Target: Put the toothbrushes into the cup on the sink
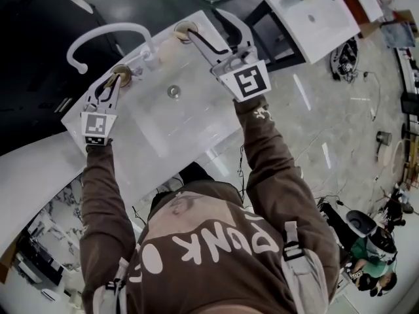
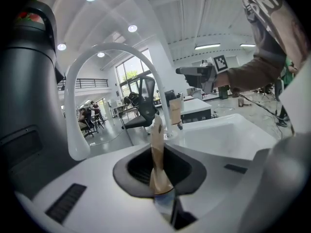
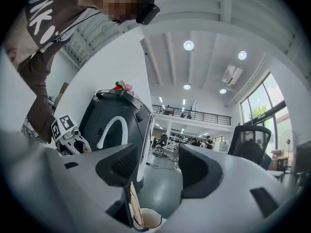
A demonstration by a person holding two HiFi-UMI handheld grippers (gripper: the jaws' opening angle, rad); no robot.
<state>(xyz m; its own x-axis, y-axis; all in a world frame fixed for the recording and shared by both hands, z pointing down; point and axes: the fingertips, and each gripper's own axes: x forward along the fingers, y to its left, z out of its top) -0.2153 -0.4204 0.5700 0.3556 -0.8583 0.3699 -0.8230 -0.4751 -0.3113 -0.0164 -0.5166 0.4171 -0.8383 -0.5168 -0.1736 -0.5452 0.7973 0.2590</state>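
A white sink with an arched white faucet lies below me. My left gripper hovers over the sink's left rim. In the left gripper view the left gripper is shut on a tan toothbrush that stands up between the pads. My right gripper is at the sink's back rim, over a tan cup. Seen from the right gripper view, the right gripper is open, and just below it a second tan toothbrush stands in the cup, free of the pads.
A large black machine stands behind the faucet. A second white sink sits at the upper right. Cables and gear lie on the grey floor, and a person sits at the lower right.
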